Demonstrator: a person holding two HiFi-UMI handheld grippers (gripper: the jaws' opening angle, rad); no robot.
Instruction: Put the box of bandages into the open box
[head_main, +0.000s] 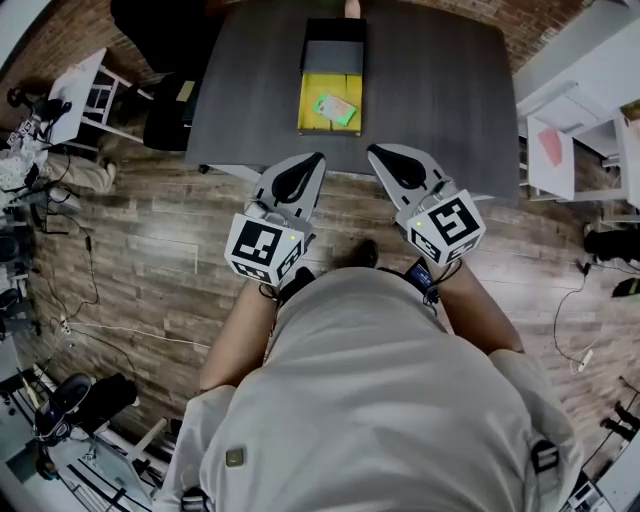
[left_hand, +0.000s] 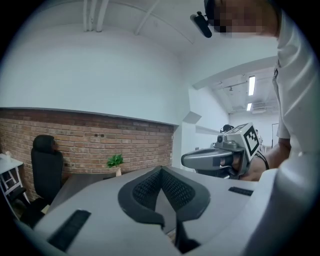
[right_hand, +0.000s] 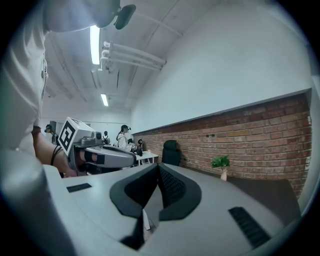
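The open box (head_main: 330, 100), yellow inside with a dark lid folded back, sits on the dark grey table (head_main: 440, 90). A small green and white box of bandages (head_main: 334, 108) lies inside it on the yellow floor. Both grippers hover side by side over the wooden floor, just short of the table's near edge and close to the person's body. My left gripper (head_main: 318, 157) (left_hand: 161, 170) has its jaws together with nothing between them. My right gripper (head_main: 372, 152) (right_hand: 159, 167) is likewise shut and empty. Each gripper view shows the other gripper beside it and looks level across the room.
A black chair (head_main: 165, 110) (left_hand: 46, 165) stands at the table's left end. White side tables (head_main: 85, 95) (head_main: 560, 140) flank the table. A small potted plant (left_hand: 115, 161) (right_hand: 221, 162) stands by the brick wall. People (right_hand: 122, 136) stand far off.
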